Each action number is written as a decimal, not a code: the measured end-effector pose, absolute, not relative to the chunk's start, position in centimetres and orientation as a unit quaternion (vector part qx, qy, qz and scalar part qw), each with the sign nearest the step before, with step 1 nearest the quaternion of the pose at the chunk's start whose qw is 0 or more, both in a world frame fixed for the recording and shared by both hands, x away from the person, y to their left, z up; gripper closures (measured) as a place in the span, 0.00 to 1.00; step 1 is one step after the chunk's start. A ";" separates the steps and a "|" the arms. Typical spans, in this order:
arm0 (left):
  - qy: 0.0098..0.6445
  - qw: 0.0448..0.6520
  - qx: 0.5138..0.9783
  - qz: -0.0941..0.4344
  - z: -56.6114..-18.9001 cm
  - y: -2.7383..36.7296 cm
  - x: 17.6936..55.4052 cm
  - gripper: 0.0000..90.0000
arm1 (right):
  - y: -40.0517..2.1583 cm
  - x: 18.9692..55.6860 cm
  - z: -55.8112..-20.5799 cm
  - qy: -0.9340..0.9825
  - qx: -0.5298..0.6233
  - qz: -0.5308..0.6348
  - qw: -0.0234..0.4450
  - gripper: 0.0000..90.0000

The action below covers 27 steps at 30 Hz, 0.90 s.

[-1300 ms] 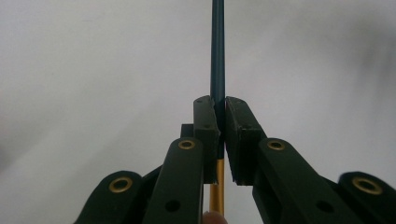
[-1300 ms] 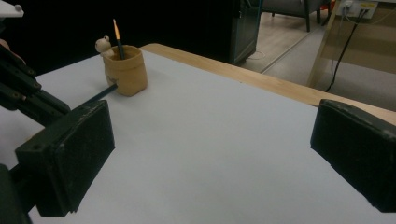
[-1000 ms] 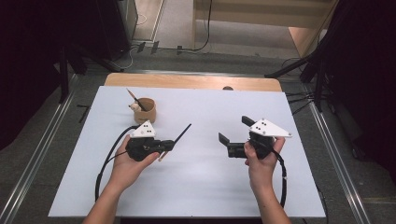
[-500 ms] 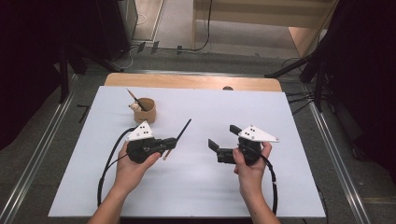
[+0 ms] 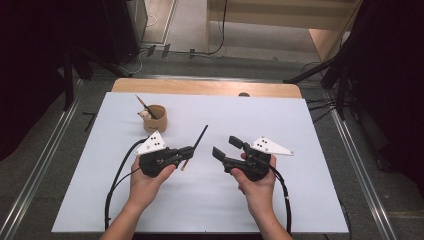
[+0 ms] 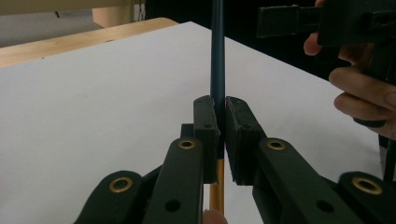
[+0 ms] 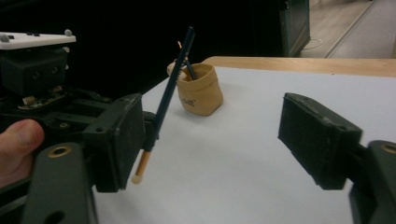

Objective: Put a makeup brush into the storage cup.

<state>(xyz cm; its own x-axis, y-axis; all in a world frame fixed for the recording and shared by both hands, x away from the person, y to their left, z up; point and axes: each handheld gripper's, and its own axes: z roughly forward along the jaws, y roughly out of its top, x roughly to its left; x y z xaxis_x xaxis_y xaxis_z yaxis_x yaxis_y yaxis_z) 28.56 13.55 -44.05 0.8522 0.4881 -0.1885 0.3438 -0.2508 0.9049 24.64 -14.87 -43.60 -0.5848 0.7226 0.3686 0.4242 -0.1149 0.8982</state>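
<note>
Left claw (image 5: 186, 151) first — clamped tight on a dark pencil (image 5: 198, 139), gripping it low down near the tan eraser end, so the long shaft runs up and away toward one o'clock over the white table (image 5: 300, 200). At about eleven o'clock from that hand sits the small tan pouch (image 5: 155, 119), another pencil poking out of it. Now across to the right claw (image 5: 226, 148) — nothing between its pads, jaws apart but they have just been closing in, and it points toward nine o'clock, straight at the held pencil, which lies just beside it. That's the relation to watch: the pencil's free shaft stands across the right claw's path, and the right hand is the one free to take it. The left gripper view shows the pinch itself, pads (image 6: 205, 126) squeezed on the shaft; the right gripper view gives instead the pencil's tilt and its eraser tip (image 7: 137, 178) hanging below the left claw, the pouch behind.
</note>
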 end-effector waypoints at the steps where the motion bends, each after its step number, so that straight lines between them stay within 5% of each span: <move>1: 0.263 0.556 0.785 0.064 -44.1 13.5 28.5 0.94 | -14.7 24.6 -43.6 0.651 0.442 0.605 0.121 0.33; 13: 0.250 0.578 0.774 0.066 -44.5 11.7 27.4 0.94 | -13.3 24.3 -44.3 0.633 0.447 0.626 0.084 0.69; 27: 0.241 0.581 0.775 0.068 -44.9 10.5 26.7 0.94 | -13.3 24.1 -44.9 0.590 0.478 0.650 0.028 0.84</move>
